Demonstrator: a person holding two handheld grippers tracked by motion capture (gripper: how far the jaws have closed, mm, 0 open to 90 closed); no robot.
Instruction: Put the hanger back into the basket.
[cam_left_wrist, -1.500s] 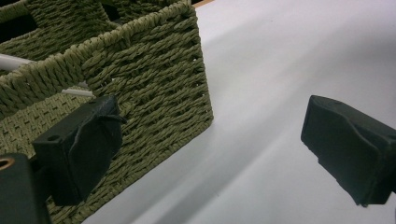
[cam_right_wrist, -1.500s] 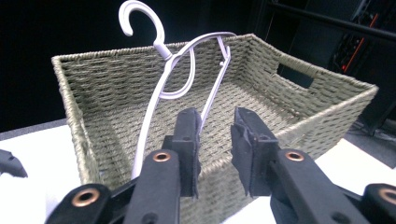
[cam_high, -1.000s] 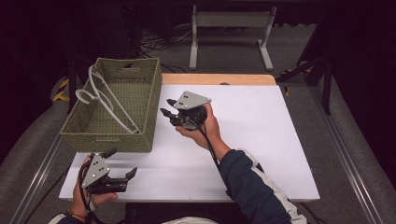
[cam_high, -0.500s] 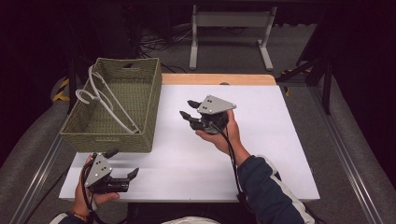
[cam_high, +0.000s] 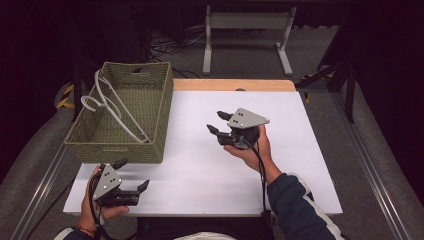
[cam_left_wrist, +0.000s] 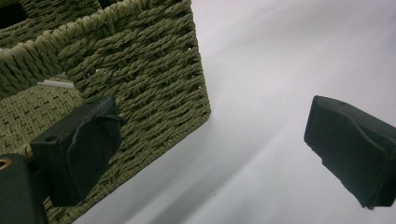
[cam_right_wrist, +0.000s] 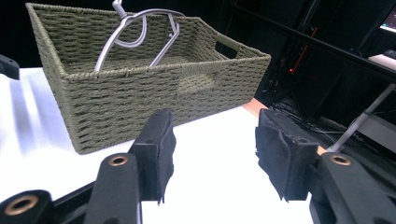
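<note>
Inside the green wicker basket (cam_high: 150, 107), a white hanger (cam_high: 114, 107), hook toward the far-left rim; both tools (cam_high: 218, 122) (cam_high: 132, 175) agape, empty.

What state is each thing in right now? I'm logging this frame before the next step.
Woven basket: upright on the table, open-topped.
White hanger: inside the basket, leaning, its hook over the left rim.
Left hand-held gripper: open, holding nothing, near the basket's front corner.
Right hand-held gripper: open, holding nothing, over the table's middle.
Table: white top, bare right of the basket.
</note>
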